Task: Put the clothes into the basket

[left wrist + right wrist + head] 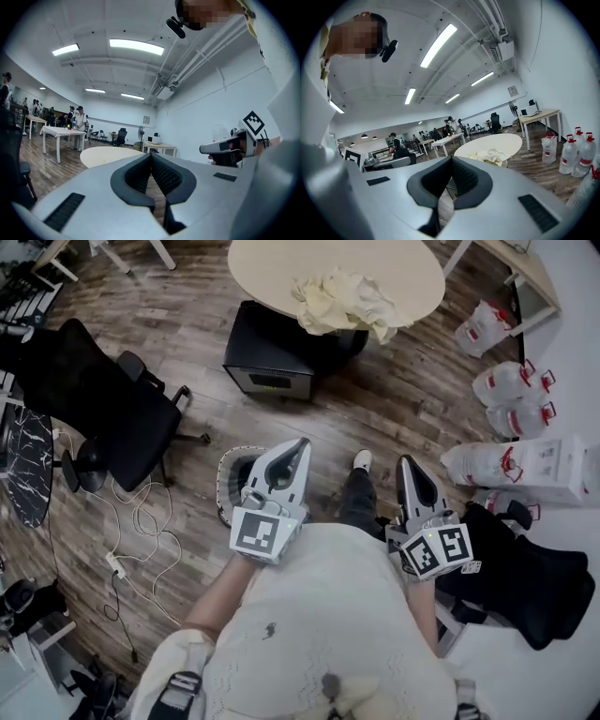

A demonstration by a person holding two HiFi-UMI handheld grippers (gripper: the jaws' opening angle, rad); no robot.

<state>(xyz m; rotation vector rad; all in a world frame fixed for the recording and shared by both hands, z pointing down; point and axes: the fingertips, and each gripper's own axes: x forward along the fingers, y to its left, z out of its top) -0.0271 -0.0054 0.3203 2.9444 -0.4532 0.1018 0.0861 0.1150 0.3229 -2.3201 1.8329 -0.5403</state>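
A heap of pale yellow clothes (345, 301) lies on the near edge of a round beige table (272, 268); the right gripper view shows the clothes (490, 155) ahead on the table (506, 140). A round basket with a pale perforated rim (228, 486) stands on the floor, half hidden behind my left gripper (302, 444). Both grippers are held close to the body, well short of the table. The left gripper (151, 157) is shut with nothing in it. My right gripper (405, 463) (451, 160) is also shut and empty.
A black box (272, 362) sits on the floor under the table's edge. A black office chair (112, 409) stands at the left, with white cables (141, 531) on the wood floor. Water jugs (511, 385) line the right wall, above another black chair (525, 577).
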